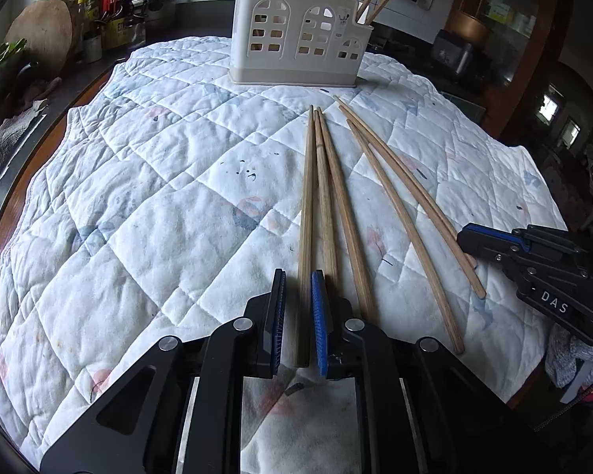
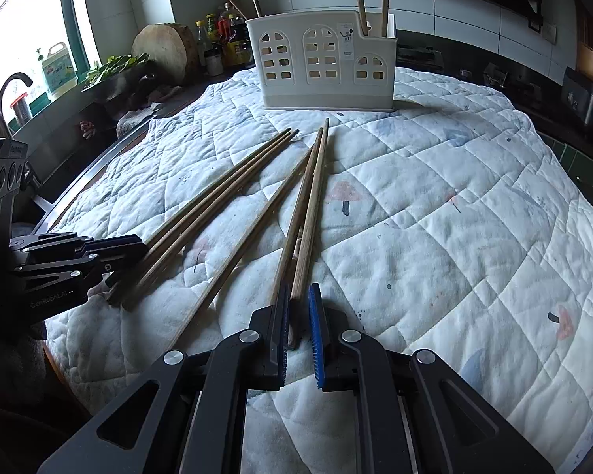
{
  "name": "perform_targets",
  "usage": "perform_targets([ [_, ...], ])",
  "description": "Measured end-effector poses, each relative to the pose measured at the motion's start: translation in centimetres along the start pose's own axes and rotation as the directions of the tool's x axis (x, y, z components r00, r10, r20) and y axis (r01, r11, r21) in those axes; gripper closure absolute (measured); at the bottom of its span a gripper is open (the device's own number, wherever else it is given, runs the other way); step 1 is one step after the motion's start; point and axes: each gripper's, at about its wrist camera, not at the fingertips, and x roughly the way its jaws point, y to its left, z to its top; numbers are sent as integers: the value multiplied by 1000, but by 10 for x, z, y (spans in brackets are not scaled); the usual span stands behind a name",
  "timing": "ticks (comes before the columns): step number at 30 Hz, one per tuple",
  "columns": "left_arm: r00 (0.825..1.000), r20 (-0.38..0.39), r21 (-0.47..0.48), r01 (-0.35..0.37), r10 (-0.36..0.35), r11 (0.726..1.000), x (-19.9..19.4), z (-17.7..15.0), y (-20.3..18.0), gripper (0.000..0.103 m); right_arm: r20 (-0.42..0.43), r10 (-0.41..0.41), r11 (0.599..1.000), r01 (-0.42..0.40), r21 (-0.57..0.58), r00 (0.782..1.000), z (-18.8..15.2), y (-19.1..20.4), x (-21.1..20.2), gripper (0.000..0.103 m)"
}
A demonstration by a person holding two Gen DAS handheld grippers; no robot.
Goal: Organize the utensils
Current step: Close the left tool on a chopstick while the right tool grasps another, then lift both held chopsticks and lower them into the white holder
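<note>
Both tongs point steeply down at the quilted cloth covering the tabletop. The left tongs are clamped on the leftmost chopstick, and the right tongs are clamped on another chopstick. Three more chopsticks lie loose between them, near the white utensil holder, which already holds some chopsticks upright.

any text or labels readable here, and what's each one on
"DAS", partly cut off: on the black right gripper.
"GenRobot.AI", faint: on the black left gripper.
Small sticker on the white plastic utensil holder: too small to read.
Labels on the countertop bottles: blurred.
</note>
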Motion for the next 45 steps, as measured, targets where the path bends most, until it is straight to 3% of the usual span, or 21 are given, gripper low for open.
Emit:
perform_targets([
  [20, 1000, 9, -2, 3, -3, 1000, 3, 1, -1, 91, -2, -24, 1000, 24, 3, 1000, -1, 1, 7, 94],
  [27, 999, 20, 24, -28, 28, 999, 6, 4, -6, 93, 17, -31, 1000, 31, 6, 999, 0, 1, 0, 95],
  [34, 999, 34, 30, -24, 23, 999, -3, 10, -7, 97, 86, -45, 999, 46, -2, 995, 13, -2, -29, 96],
  [45, 984, 174, 22, 24, -28, 999, -55, 46, -2, 97, 236, -40, 997, 53, -51, 971, 71, -2, -84, 96],
])
